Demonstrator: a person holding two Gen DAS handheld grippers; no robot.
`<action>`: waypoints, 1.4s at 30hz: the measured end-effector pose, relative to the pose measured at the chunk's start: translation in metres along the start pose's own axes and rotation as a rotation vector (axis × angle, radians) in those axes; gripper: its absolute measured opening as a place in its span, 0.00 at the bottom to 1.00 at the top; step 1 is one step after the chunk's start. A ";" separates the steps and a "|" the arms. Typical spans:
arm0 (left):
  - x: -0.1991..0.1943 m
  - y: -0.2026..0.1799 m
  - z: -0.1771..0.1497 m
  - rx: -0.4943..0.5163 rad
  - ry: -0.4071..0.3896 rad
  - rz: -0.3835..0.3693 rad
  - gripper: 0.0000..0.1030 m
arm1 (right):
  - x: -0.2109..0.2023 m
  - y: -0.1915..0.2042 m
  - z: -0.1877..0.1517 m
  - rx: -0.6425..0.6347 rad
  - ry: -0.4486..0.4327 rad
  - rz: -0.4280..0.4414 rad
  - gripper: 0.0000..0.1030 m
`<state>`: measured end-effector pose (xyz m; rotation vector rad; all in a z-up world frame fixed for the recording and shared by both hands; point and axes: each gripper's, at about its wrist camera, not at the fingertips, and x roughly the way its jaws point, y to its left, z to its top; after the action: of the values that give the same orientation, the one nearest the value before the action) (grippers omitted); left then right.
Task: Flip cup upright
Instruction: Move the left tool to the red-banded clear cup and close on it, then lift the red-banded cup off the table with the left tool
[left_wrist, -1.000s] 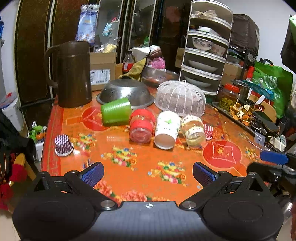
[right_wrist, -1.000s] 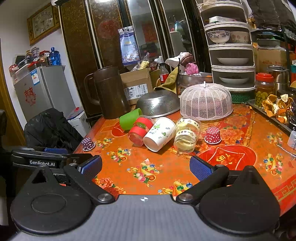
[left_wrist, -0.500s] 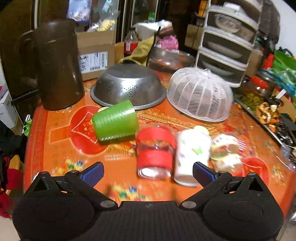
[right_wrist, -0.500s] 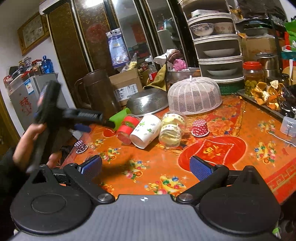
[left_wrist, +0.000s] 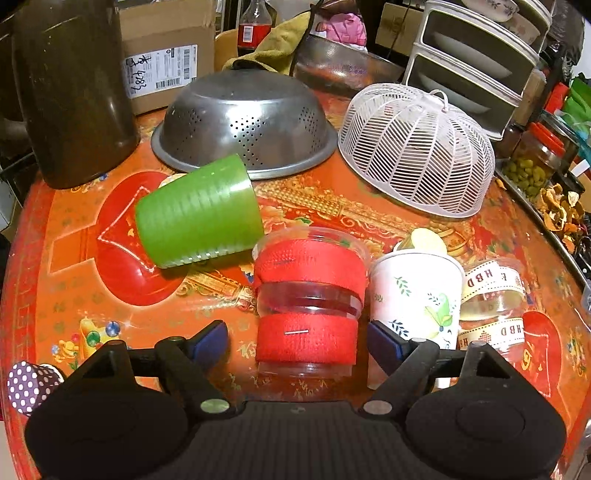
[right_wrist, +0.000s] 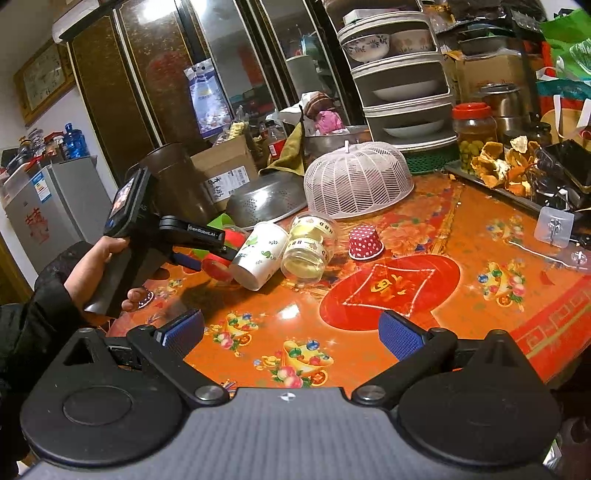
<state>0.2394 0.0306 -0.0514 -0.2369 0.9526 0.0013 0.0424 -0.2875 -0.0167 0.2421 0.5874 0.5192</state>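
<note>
Cluttered all round, the orange patterned table carries a row of cups lying on their sides, with bowls, jars and boxes behind.

Out front, the left gripper has its blue pads spread apart on either side of the clear cup with red bands. That cup lies tipped over and sits between the pads, near them, though I can't see either pad touching it. Nothing is gripped yet, so by my reckoning the flip has not begun: closing, lifting and turning are all left to do.

Just right of it lies the white leaf-print paper cup, close by the right-hand pad, and past that a clear cup with lettered ribbon. Far left of the red one lies the green cup, beside the upturned steel colander and the white mesh food cover.

The right gripper hangs wide apart over bare table, well away from the cups and holding nothing.
</note>
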 end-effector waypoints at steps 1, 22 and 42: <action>0.001 0.000 0.000 0.001 0.000 -0.001 0.82 | 0.000 0.000 0.000 0.001 0.000 0.001 0.99; -0.187 -0.012 -0.085 0.141 -0.166 0.040 0.58 | 0.006 0.000 -0.005 0.011 0.009 0.051 0.99; -0.115 -0.072 -0.206 -0.031 -0.041 -0.128 0.58 | 0.017 0.003 -0.013 0.119 0.150 0.116 0.99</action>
<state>0.0138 -0.0692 -0.0587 -0.3248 0.8962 -0.0965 0.0462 -0.2750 -0.0341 0.3540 0.7541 0.6192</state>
